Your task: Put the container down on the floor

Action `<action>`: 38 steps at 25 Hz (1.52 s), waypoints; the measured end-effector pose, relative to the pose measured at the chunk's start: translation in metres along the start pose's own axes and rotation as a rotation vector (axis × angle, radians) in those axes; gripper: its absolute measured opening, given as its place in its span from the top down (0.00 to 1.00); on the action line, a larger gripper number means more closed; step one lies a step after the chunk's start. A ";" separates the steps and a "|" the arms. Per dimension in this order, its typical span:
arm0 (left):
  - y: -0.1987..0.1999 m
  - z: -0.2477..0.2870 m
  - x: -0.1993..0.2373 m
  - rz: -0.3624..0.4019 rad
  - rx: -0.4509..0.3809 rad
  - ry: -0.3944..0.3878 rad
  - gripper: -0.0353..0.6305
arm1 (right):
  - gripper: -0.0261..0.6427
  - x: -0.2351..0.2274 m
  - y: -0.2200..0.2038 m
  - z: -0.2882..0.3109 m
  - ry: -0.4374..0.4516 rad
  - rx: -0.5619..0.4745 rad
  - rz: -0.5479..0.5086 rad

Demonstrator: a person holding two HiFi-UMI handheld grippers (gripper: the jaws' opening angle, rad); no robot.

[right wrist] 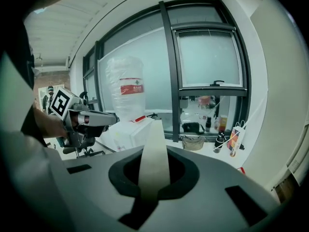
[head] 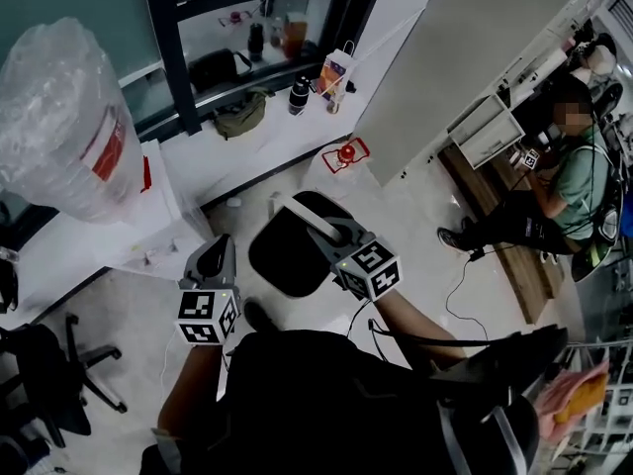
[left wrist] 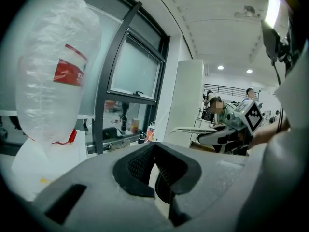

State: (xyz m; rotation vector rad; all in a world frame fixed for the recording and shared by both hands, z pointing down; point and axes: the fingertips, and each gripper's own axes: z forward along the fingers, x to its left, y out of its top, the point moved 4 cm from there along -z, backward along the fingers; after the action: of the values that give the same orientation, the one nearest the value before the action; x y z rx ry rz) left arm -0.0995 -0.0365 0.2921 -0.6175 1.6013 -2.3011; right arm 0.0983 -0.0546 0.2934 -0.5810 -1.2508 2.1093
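In the head view the container [head: 289,257] is a black round tub seen from above, hanging over the pale floor, with a white strip [head: 300,212] along its far rim. My right gripper [head: 321,231] is shut on that strip, which runs flat and pale between the jaws [right wrist: 154,149] in the right gripper view [right wrist: 153,178]. My left gripper [head: 224,243] hangs just left of the tub's edge. Its dark pads [left wrist: 140,166] stand almost together with a thin pale sliver between them. Whether they pinch anything I cannot tell.
A big plastic-wrapped clear jug [head: 59,117] stands on a white box at the left. An office chair [head: 49,374] is at the lower left. Bags [head: 242,112] and a red object [head: 346,154] lie by the window. A seated person [head: 554,186] is at the right.
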 end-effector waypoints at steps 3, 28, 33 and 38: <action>-0.001 0.009 0.011 0.002 0.010 -0.023 0.93 | 0.93 -0.003 0.001 0.015 -0.002 0.016 -0.002; -0.025 0.088 0.046 0.010 0.145 -0.011 0.93 | 0.93 -0.071 -0.045 0.117 0.114 0.223 -0.083; -0.030 0.111 0.043 0.010 0.183 0.031 0.93 | 0.93 -0.097 -0.074 0.143 0.143 0.311 -0.083; -0.045 0.131 0.042 -0.014 0.234 0.062 0.93 | 0.93 -0.117 -0.108 0.170 0.186 0.413 -0.104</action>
State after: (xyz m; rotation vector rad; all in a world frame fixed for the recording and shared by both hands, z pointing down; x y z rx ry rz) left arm -0.0713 -0.1469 0.3815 -0.5075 1.3283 -2.4906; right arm 0.1036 -0.2014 0.4735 -0.5001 -0.6999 2.0888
